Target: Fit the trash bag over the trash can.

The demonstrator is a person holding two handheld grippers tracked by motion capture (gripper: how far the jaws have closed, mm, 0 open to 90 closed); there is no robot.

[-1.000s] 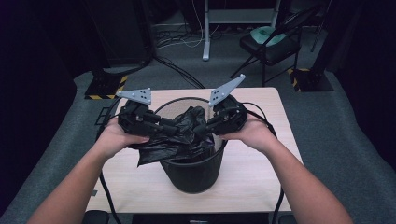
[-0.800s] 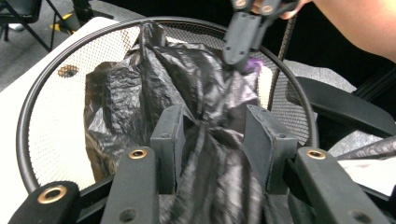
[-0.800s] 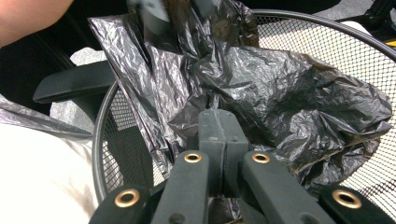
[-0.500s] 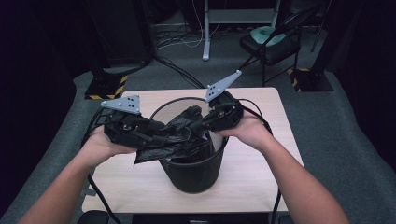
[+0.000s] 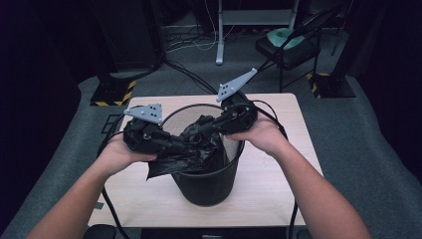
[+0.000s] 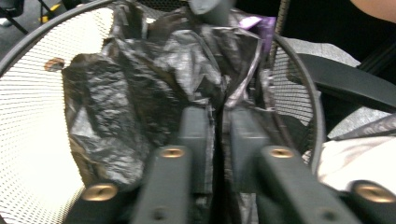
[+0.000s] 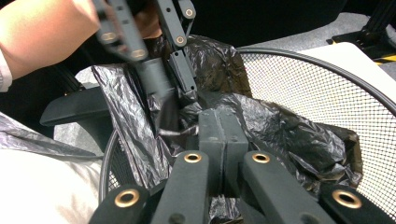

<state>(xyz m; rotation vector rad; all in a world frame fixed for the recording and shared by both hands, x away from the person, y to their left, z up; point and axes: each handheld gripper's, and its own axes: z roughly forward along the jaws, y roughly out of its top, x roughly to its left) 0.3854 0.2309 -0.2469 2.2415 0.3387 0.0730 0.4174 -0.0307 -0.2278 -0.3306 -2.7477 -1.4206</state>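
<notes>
A black mesh wastebasket stands in the middle of the wooden table. A crumpled black bin bag lies over its mouth and hangs across the near-left rim. My left gripper reaches in from the left; its jaws have just been closing and now pinch a fold of the bag, the left gripper pressing plastic between its pads. My right gripper comes from the right, shut on another fold of the bag at the right gripper, close to the left gripper.
The basket's mesh wall curves round both grippers. Behind the table stand a dark chair, a grey stand leg and yellow-and-black striped bases. Cables trail off the table's near edge.
The left gripper shifted a little outward to the left, then came back toward the basket and closed on the bag. The right gripper kept its grip and barely moved.
</notes>
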